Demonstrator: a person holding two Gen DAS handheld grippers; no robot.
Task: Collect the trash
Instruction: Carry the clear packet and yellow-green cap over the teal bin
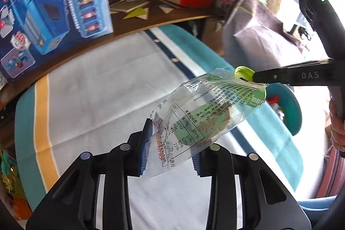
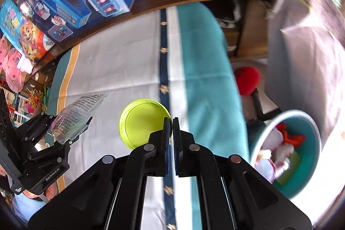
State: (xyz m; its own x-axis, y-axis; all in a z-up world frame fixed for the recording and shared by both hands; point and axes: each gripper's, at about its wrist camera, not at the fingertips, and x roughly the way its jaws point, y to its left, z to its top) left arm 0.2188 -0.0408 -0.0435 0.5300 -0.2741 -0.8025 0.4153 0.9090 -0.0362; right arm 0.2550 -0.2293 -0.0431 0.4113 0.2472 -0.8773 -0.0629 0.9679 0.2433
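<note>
A clear plastic snack wrapper (image 1: pixel 200 113) with printed text and a green patch hangs above the bed, and my left gripper (image 1: pixel 172 143) is shut on its lower end. Its blue pads (image 1: pixel 146 148) press the film from both sides. My right gripper (image 2: pixel 172 120) is shut on the rim of a round lime-green lid (image 2: pixel 142 122). From the left wrist view, the right gripper (image 1: pixel 254 78) reaches in from the right with the lid (image 1: pixel 242 72) just behind the wrapper's top edge. The right wrist view shows the left gripper (image 2: pixel 62 128) with the wrapper (image 2: pixel 75 113) at lower left.
Below both grippers lies a bed (image 2: pixel 120 61) with a white, teal and navy striped sheet. A teal bin (image 2: pixel 310 143) holding trash stands on the floor at the right. Toy boxes (image 1: pixel 54 3) line a wooden desk (image 1: pixel 163 14) behind the bed. A red plush (image 2: pixel 246 79) lies beside the bed.
</note>
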